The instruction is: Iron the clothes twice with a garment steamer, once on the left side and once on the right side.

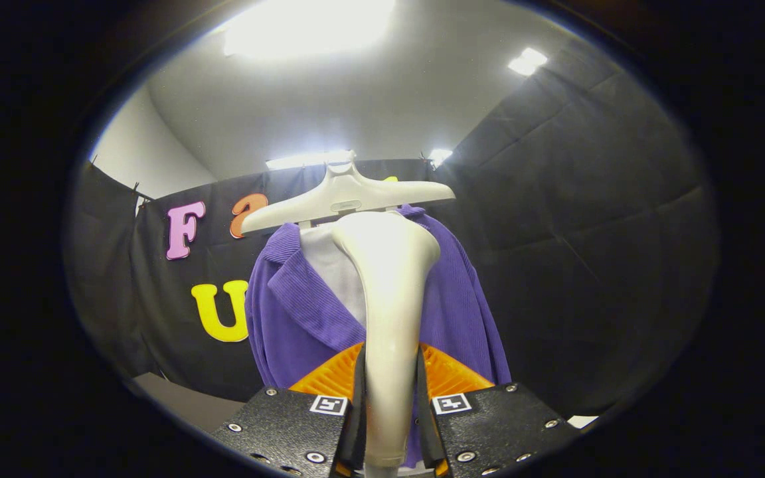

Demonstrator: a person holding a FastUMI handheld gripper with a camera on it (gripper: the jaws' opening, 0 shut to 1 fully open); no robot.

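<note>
My gripper [390, 378] is shut on the handle of a cream garment steamer [389, 285], both fingers pressing its narrow neck. The steamer's wide head rises ahead of the fingers, up near the collar. Beyond it hangs a purple ribbed jacket [303, 312] over a pale inner lining [336, 265], carried on a cream hanger [349, 196]. The steamer head covers the middle of the jacket's chest. Whether the head touches the cloth I cannot tell.
Black cloth walls [575, 219] stand behind and to the right of the jacket. A pale table corner [186, 401] shows low on the left of the fingers. Bright ceiling lights [303, 30] glow overhead.
</note>
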